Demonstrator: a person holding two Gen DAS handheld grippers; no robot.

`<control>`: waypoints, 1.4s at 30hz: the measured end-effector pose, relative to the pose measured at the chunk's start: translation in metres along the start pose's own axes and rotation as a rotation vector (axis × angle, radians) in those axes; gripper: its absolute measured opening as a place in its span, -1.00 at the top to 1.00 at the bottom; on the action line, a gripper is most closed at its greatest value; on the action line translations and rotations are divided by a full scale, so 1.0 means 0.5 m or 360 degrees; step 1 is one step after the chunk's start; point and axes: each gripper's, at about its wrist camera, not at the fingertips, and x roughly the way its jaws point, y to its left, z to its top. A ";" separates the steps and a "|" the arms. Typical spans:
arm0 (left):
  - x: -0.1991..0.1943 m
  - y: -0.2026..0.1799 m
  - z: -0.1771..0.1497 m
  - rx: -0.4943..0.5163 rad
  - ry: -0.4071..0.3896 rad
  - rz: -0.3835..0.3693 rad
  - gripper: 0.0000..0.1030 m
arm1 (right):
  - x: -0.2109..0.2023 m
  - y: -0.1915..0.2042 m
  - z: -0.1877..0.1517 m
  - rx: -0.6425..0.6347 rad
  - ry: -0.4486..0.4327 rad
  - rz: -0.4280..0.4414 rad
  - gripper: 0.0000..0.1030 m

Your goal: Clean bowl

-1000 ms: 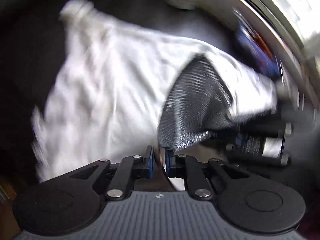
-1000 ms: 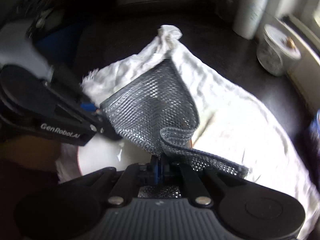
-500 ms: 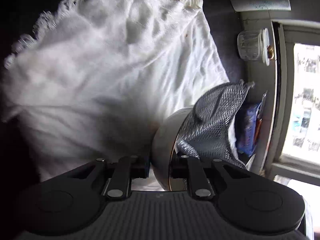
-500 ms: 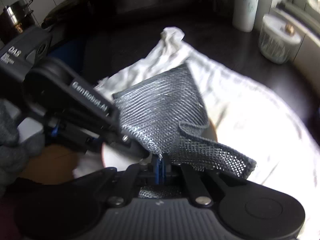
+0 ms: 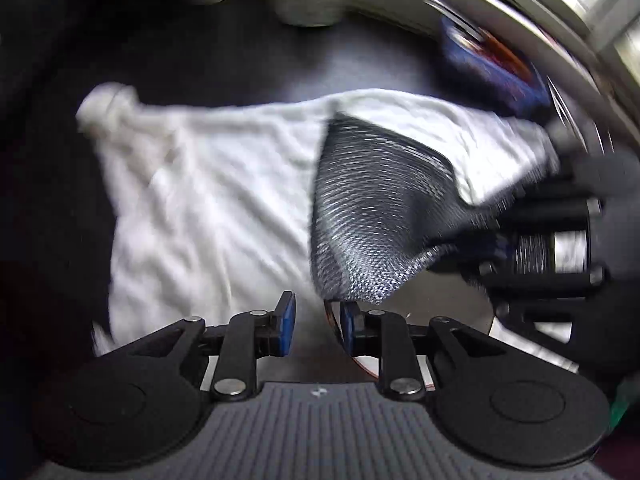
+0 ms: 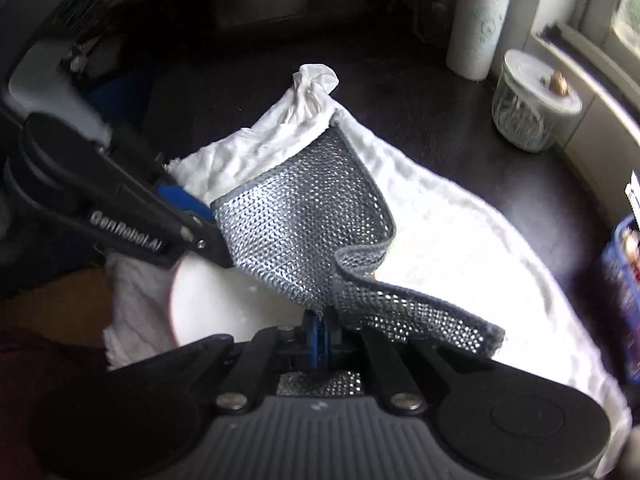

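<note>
My left gripper [image 5: 315, 322] is shut on the rim of a white bowl [image 5: 448, 312], whose wall passes between the blue pads. It also shows in the right wrist view [image 6: 176, 216], at the left, on the bowl [image 6: 208, 304]. My right gripper [image 6: 322, 328] is shut on a grey mesh scrubbing cloth [image 6: 308, 224] that drapes over and into the bowl. In the left wrist view the cloth [image 5: 376, 208] hangs in the middle, with the right gripper [image 5: 500, 248] at the right. Most of the bowl is hidden under the cloth.
A white towel [image 6: 440, 248] lies spread on the dark counter [image 6: 420, 92] under the bowl; it shows in the left wrist view [image 5: 208, 200] too. A paper towel roll [image 6: 478, 20] and a lidded glass jar [image 6: 532, 104] stand at the back right by the window. A blue packet [image 6: 624, 280] lies at the right edge.
The left gripper has swung round with the bowl, so its view turned back from the window toward the towel. The mesh cloth has shifted over the bowl. Both grips have held.
</note>
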 end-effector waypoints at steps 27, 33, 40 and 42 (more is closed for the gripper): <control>0.055 0.075 -0.182 -0.1685 0.0035 -0.0608 0.74 | 0.024 0.017 -0.036 0.0427 -0.0019 0.0259 0.90; 0.017 0.001 -0.078 -0.0683 -0.0022 -0.0193 0.71 | 0.026 0.034 -0.043 0.0231 0.0004 0.0127 0.94; 0.010 -0.063 -0.009 0.0224 -0.0022 0.0033 0.71 | 0.009 0.021 -0.021 -0.0123 0.0018 -0.0099 0.95; 0.012 -0.073 -0.016 0.0295 -0.0002 0.0042 0.72 | 0.021 0.033 -0.023 -0.0260 0.0040 -0.0104 0.95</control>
